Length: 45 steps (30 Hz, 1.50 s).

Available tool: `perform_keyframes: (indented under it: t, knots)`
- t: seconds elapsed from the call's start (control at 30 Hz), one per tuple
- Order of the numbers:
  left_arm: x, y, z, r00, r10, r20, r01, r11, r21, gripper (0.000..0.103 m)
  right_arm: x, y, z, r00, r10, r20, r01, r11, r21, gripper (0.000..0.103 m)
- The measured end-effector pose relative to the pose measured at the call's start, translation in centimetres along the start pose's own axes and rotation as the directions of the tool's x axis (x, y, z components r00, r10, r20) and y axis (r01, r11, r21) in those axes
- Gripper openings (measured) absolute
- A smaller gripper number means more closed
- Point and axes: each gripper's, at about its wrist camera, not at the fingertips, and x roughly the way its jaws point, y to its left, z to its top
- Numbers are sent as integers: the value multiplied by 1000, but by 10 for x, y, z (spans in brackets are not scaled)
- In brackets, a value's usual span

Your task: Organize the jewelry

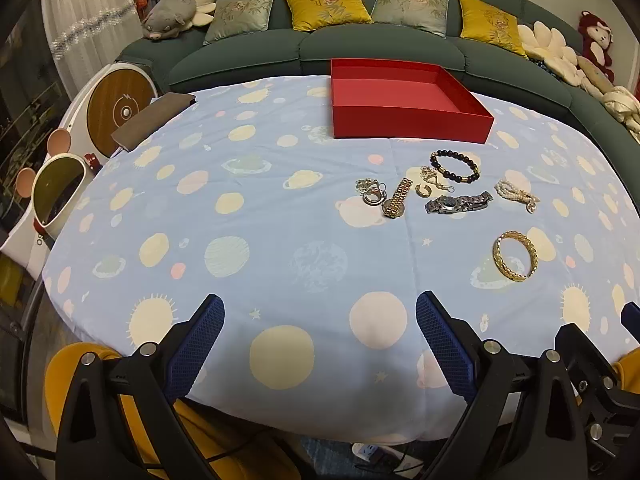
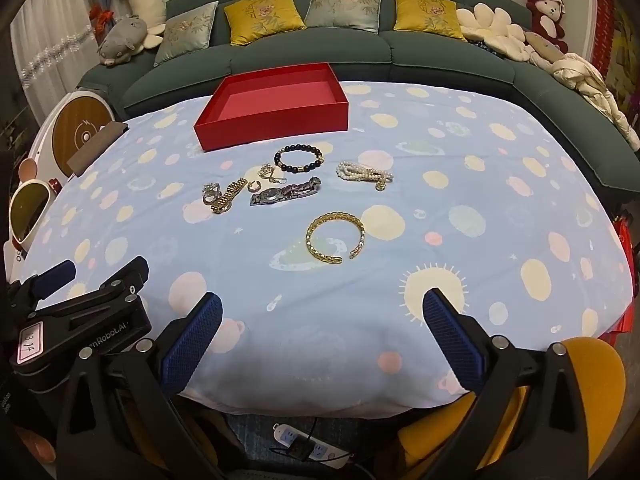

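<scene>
On the blue planet cloth [image 2: 440, 208], jewelry lies beside a red box [image 2: 272, 110].
Left gripper [image 1: 320, 312] and right gripper [image 2: 322, 312] hover with fingers wide apart, empty; the gold bangle [image 2: 335, 239] lies nearest.

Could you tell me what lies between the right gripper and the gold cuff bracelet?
Only bare planet-print tablecloth lies between the open right gripper and the gold cuff bracelet, seen in the right wrist view.
</scene>
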Motion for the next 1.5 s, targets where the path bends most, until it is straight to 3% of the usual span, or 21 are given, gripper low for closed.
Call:
perform_keyframes:
  t: [1.5]
  knots:
    - [6, 0, 7, 1000, -14, 17, 14, 1000, 3, 94, 4, 3, 8, 1000, 12, 10, -12, 1000, 4, 98]
